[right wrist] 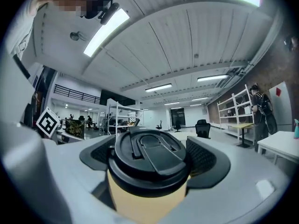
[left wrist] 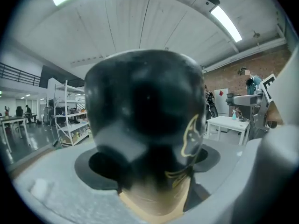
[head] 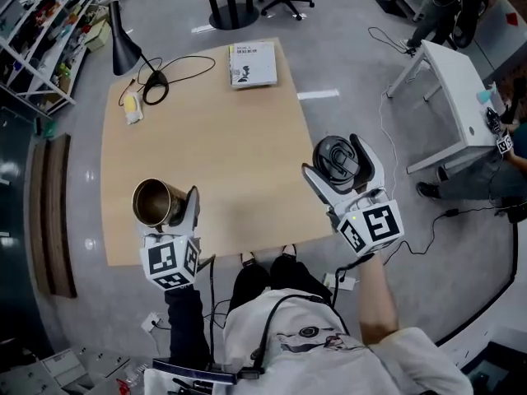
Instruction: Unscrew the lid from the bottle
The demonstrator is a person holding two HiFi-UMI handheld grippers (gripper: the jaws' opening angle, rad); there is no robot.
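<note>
Wooden bench (head: 222,138), both jaws occupied

At the front left edge, the open-mouthed bottle (head: 155,202) is clamped in the jaws of the left gripper (head: 170,209). By the right edge, the black lid (head: 333,156) is gripped in the right gripper's (head: 339,169) jaws, well apart from the bottle

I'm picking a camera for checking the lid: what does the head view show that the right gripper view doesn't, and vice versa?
Only the head view: the open mouth of the bottle, the lamp and the book. Only the right gripper view: ceiling lights and the flip tab on the lid, close up. Both: the lid clamped in the right gripper, off the bottle.
</note>
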